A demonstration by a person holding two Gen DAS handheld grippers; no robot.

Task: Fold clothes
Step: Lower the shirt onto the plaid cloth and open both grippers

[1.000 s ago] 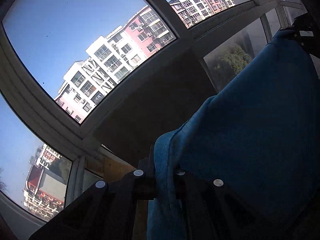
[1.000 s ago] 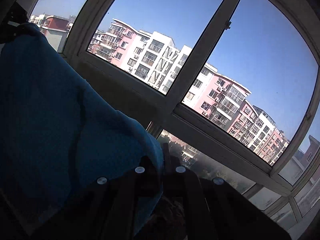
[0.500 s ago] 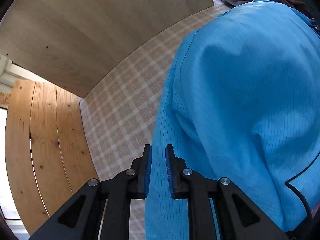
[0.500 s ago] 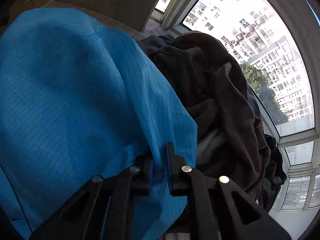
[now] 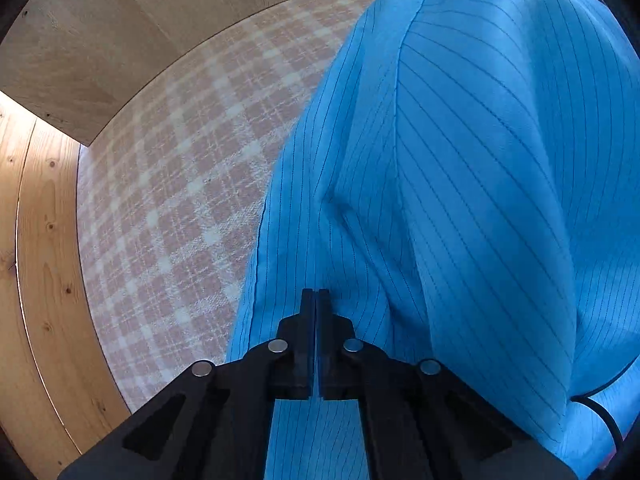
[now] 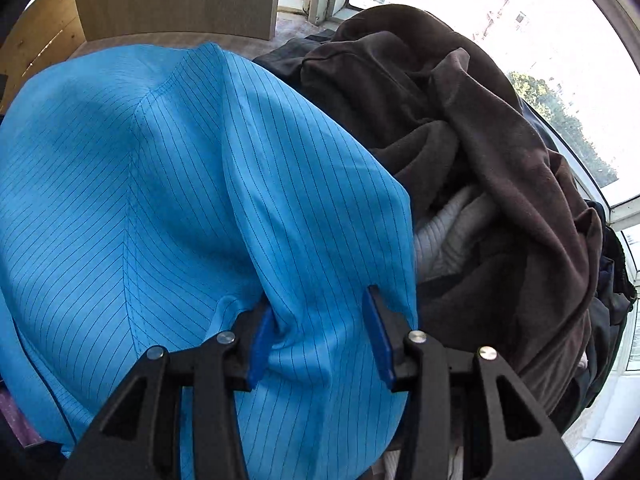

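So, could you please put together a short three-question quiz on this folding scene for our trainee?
1. True or false: the left claw is shut.
2. What lies directly beside the blue striped garment, on the window side?
A. a heap of dark brown clothes
B. a stack of plates
C. a laundry basket
3. Fill in: the garment lies on a ______ cloth with a pink and white pattern.

Key: 1 true. 2 A. 3 checked. Note: the right claw is opening, with blue fabric loose between its pads.

Blue garment (image 5: 460,200) on checked cloth (image 5: 168,208).
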